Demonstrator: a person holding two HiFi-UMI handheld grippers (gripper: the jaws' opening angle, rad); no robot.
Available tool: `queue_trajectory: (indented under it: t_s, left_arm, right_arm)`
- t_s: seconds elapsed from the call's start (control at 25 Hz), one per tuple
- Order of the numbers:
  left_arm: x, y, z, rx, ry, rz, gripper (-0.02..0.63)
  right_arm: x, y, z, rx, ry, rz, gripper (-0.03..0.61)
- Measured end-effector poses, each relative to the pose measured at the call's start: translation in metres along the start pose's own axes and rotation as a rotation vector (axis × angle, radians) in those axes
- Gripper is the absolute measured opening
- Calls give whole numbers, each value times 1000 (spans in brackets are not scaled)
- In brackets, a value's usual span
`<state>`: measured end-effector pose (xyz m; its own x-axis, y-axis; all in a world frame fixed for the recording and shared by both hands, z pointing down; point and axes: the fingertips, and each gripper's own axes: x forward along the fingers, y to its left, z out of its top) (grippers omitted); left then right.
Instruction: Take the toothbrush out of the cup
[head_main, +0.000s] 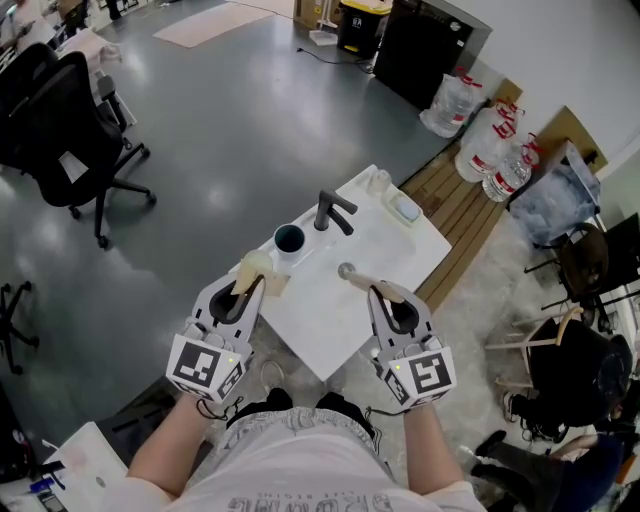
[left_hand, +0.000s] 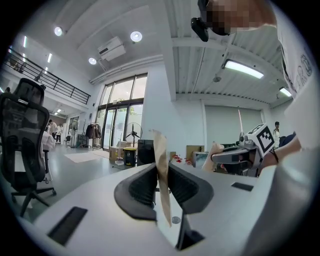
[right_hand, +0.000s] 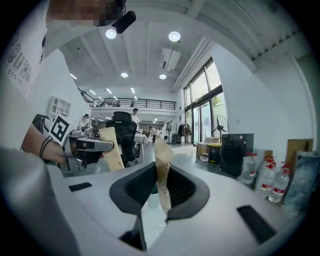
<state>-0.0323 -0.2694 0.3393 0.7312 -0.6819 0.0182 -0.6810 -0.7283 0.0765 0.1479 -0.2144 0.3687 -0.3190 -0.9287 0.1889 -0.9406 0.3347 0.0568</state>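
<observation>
You have two tongs in play, and both are closed narrow on something thin. Your left tongs (head_main: 250, 284) (left_hand: 161, 186) pinch one flat tan strip (head_main: 256, 268) (left_hand: 161, 165) that stands upright between the pads. Your right tongs (head_main: 378, 291) (right_hand: 161, 189) pinch one creased piece of tan paper (head_main: 361, 282) (right_hand: 161, 159). The strip may be the toothbrush in a paper sleeve, but the view is too poor to be sure. It carries faint print that is too small to read.

One dark cup (head_main: 289, 239) stands on the white surface (head_main: 330, 325) at the centre of the head view. It sits just left of the one black tap (head_main: 331, 212) and beyond your left tongs, apart from them. One round drain (head_main: 345, 270) lies near your right tongs.

At the upper right, at least three large water bottles (head_main: 490, 135) with red labels stand on the floor. One yellow-lidded bin (head_main: 361, 18) sits at the top, and one black office chair (head_main: 62, 125) at the upper left. Each tongs' cube shows black square markers; the lettering on your shirt at the bottom edge cannot be read.
</observation>
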Motion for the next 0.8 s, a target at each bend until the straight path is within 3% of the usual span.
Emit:
queue_trajectory:
  t_s: [0.8]
  left_arm:
    - [11, -7, -3, -5, 11, 3, 72]
  right_arm:
    - [7, -10, -5, 22, 12, 23, 64]
